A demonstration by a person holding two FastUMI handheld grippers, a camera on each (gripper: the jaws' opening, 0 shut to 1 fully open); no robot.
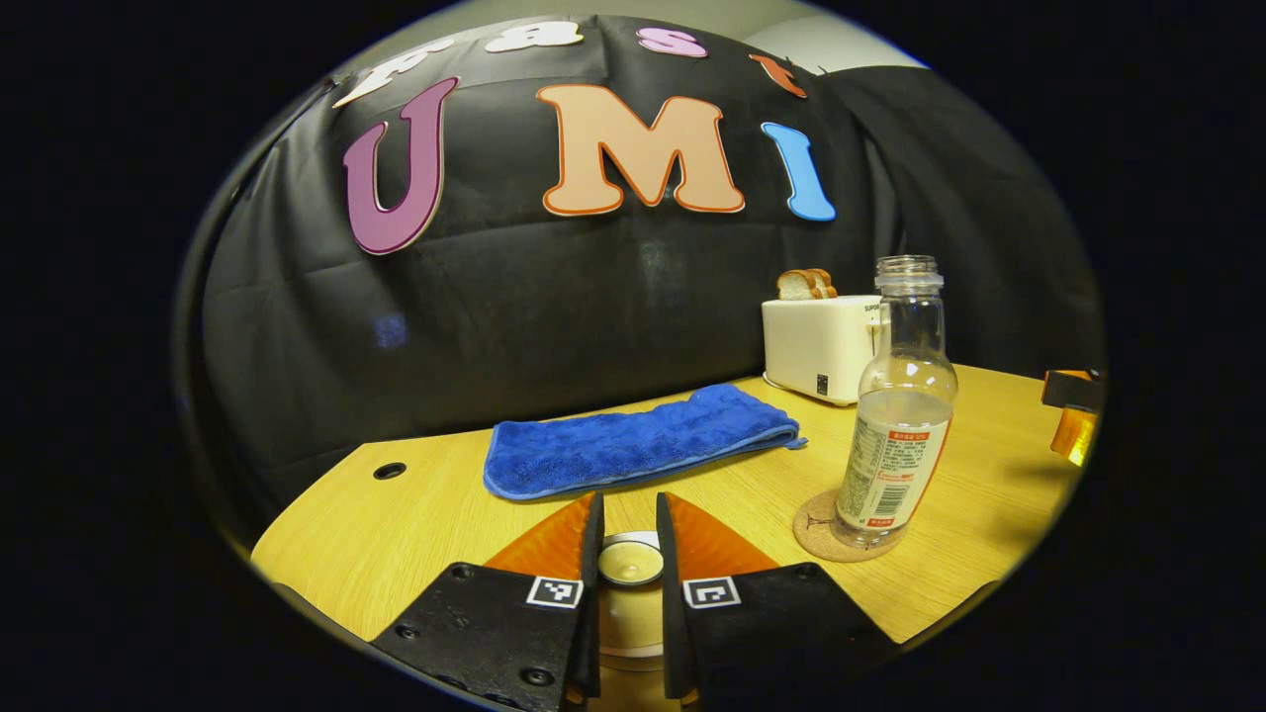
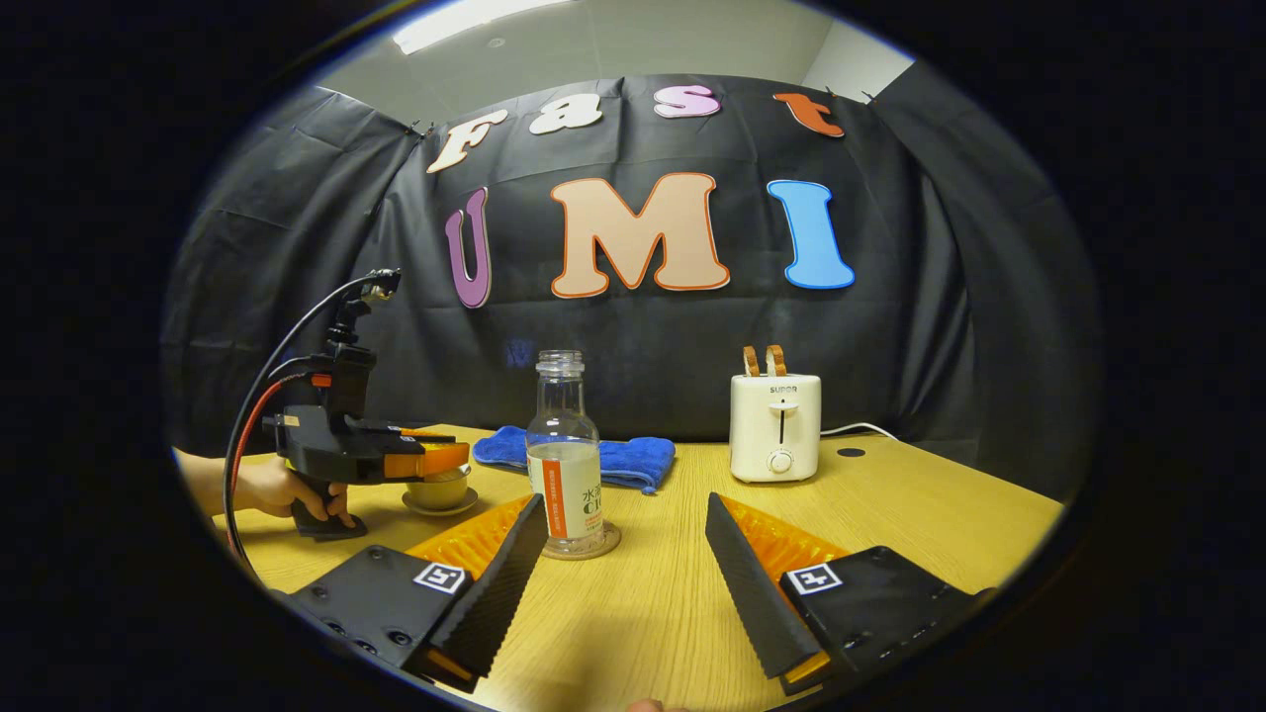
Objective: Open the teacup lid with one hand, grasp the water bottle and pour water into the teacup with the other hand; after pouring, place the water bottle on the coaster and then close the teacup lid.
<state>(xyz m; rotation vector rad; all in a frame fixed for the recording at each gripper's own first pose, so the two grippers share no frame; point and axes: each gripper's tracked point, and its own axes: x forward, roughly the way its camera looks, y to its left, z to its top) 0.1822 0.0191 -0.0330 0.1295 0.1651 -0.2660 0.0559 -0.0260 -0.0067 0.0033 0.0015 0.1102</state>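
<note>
In the left gripper view my left gripper point(image 1: 630, 504) is shut on the round knob of the teacup lid point(image 1: 630, 562), one finger on each side. In the right gripper view the left gripper point(image 2: 447, 459), held by a hand point(image 2: 267, 487), sits right over the pale teacup point(image 2: 439, 490) on its saucer; I cannot tell whether the lid is lifted. The clear water bottle point(image 2: 563, 457), uncapped and partly full, stands upright on the cork coaster point(image 2: 605, 543). My right gripper point(image 2: 625, 504) is open, just short of the bottle. From the left gripper, the bottle point(image 1: 898, 415) and coaster point(image 1: 813, 522) lie to the right.
A folded blue towel point(image 1: 633, 440) lies behind the cup, also seen as the towel point(image 2: 621, 459) past the bottle. A white toaster point(image 2: 776, 425) with bread slices stands at the back right, its cord trailing off. A cable hole point(image 2: 850, 452) marks the tabletop point(image 2: 940, 514).
</note>
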